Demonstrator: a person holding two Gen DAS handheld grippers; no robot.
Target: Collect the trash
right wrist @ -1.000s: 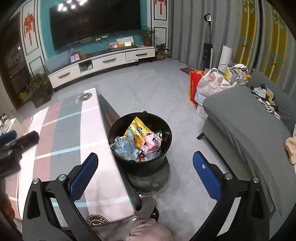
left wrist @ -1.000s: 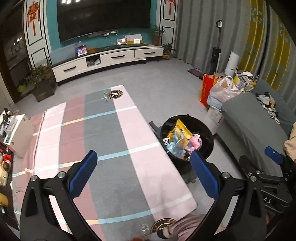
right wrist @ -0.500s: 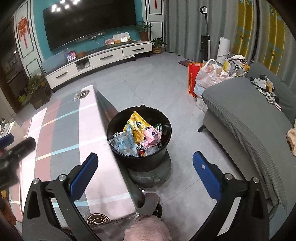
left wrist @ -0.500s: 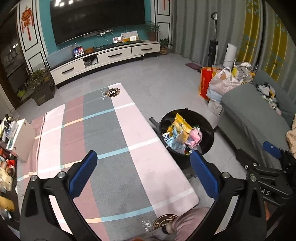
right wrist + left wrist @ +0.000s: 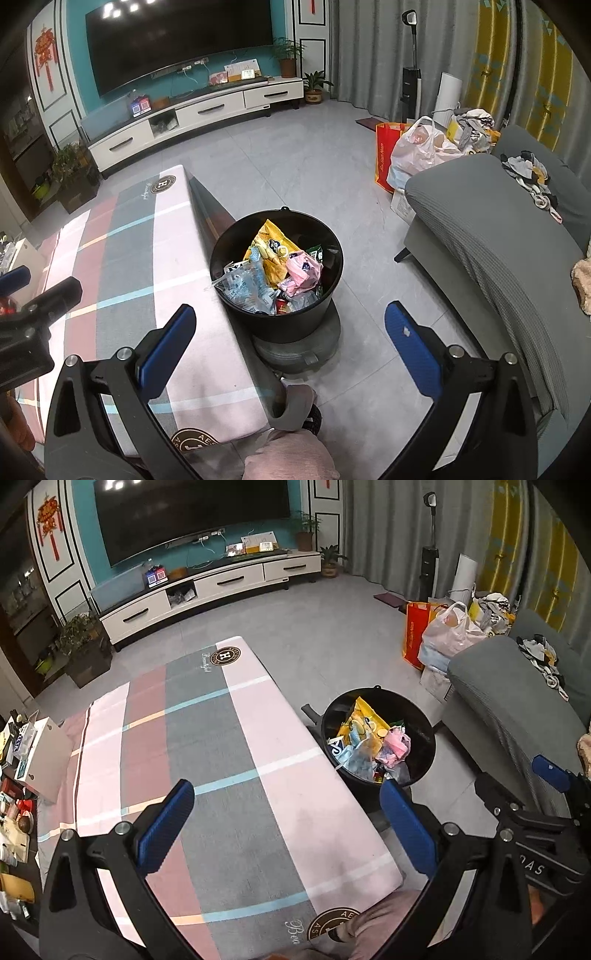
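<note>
A black round bin (image 5: 325, 295) stands on the floor beside the table, holding trash (image 5: 275, 271): a yellow snack bag, a pink bag, clear plastic wrappers. It also shows in the left wrist view (image 5: 424, 734). My left gripper (image 5: 286, 825) is open and empty, held high above the table (image 5: 236, 746) with its striped pink and grey cloth. My right gripper (image 5: 288, 341) is open and empty, high above the bin's near side. The right gripper also shows at the right in the left wrist view (image 5: 546, 812).
A grey sofa (image 5: 491, 229) stands right of the bin. Shopping bags (image 5: 413, 151) sit on the floor behind it. A TV cabinet (image 5: 192, 110) lines the far wall. A white box and clutter (image 5: 33, 753) sit left of the table.
Both grippers have risen and drawn back a little, so the bin and table look smaller and lower in both views. Both stay open and empty.
</note>
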